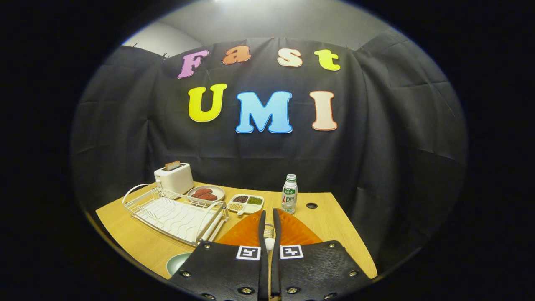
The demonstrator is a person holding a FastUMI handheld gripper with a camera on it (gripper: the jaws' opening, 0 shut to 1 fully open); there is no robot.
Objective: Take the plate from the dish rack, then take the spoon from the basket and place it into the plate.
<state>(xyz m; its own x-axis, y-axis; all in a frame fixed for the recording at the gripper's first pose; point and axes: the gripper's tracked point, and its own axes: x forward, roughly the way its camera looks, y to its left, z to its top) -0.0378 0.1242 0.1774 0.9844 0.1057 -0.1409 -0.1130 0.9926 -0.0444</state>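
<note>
The spoon (269,242) is sitting pinched between the nearly closed fingers of the gripper (270,234), its pale handle showing in the narrow gap. The gripper is pointing forward, level over the orange basket (301,232). A green plate (176,262) is lying on the wooden table (334,221), beside the fingers' left. Beyond it, the wire dish rack (175,213) is standing.
</note>
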